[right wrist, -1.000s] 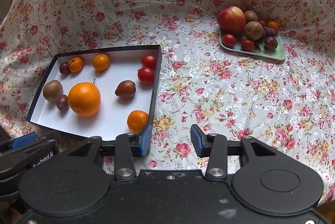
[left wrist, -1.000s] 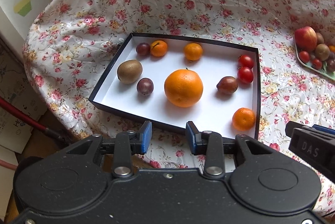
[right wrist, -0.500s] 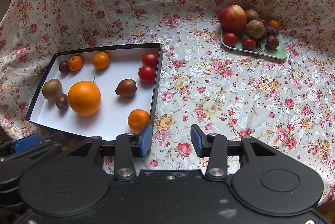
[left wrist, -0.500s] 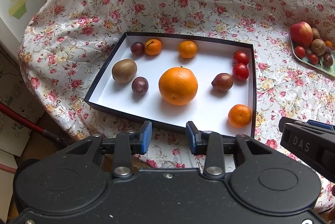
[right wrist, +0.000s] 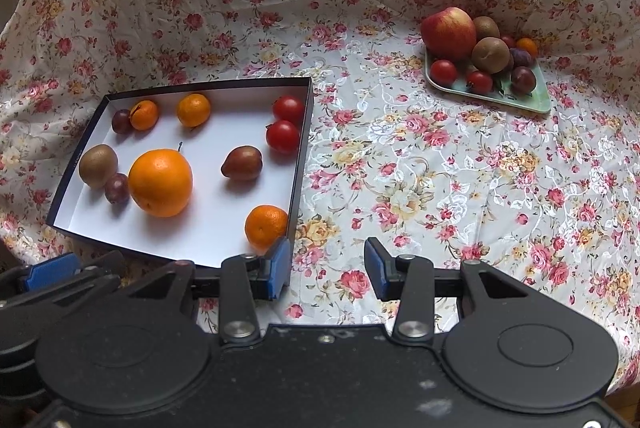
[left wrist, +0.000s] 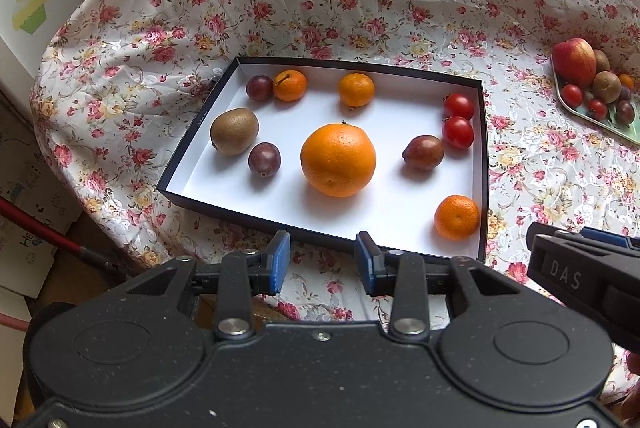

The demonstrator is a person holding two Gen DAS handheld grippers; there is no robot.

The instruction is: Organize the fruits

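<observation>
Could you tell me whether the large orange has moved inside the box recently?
No; the large orange keeps its spot in the box, just right of the plum.

box (right wrist: 302,132) on cloth (right wrist: 400,168), left | tray (right wrist: 532,104) on cloth, far right, well apart from box | in box: orange (right wrist: 160,182) at middle, kiwi (right wrist: 98,165) left of it, two tomatoes (right wrist: 283,136) by right wall | on tray: apple (right wrist: 448,32) with small fruit before and right of it
</observation>
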